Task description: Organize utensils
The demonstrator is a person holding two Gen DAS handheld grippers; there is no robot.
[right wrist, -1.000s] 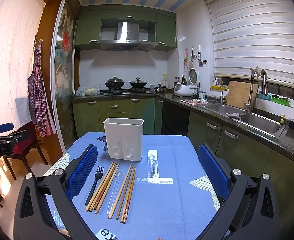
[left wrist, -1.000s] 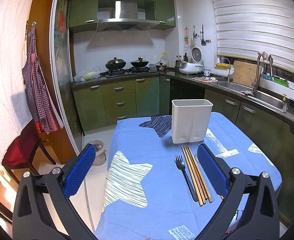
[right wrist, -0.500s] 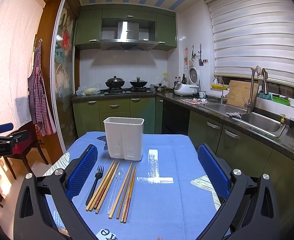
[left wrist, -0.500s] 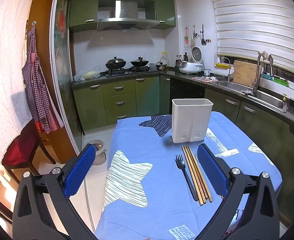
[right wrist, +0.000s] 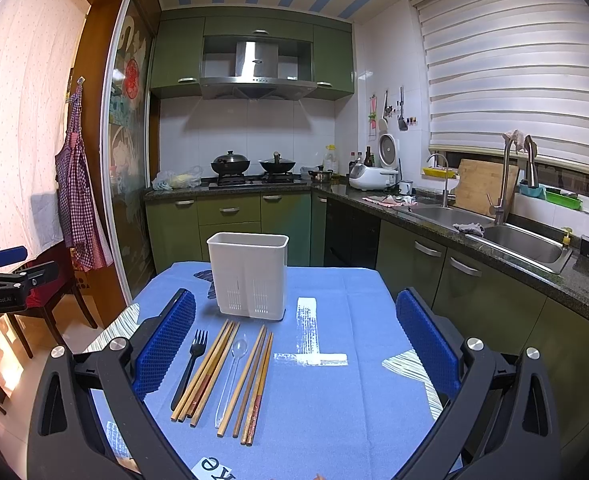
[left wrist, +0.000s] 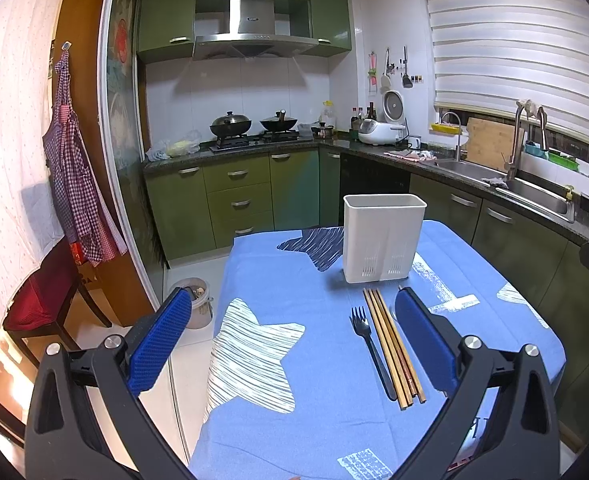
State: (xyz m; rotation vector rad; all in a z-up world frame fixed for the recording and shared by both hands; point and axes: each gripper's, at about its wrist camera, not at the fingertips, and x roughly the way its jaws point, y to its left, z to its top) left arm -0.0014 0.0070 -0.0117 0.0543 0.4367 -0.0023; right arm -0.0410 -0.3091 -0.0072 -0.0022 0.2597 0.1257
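A white utensil holder (left wrist: 382,238) (right wrist: 248,274) stands upright on the blue tablecloth (left wrist: 314,432) (right wrist: 334,412). In front of it lie a black fork (left wrist: 370,348) (right wrist: 190,364), wooden chopsticks (left wrist: 390,344) (right wrist: 208,372), a clear plastic spoon (right wrist: 232,376) and more chopsticks (right wrist: 254,380). My left gripper (left wrist: 290,332) is open and empty, above the table's left front; its right finger hides the spoon. My right gripper (right wrist: 294,332) is open and empty, held above the utensils.
Green kitchen cabinets and a stove (right wrist: 250,178) run along the back. A steel sink (right wrist: 522,240) sits on the counter at the right. A chair (left wrist: 42,300) and a small bin (left wrist: 196,304) stand left of the table.
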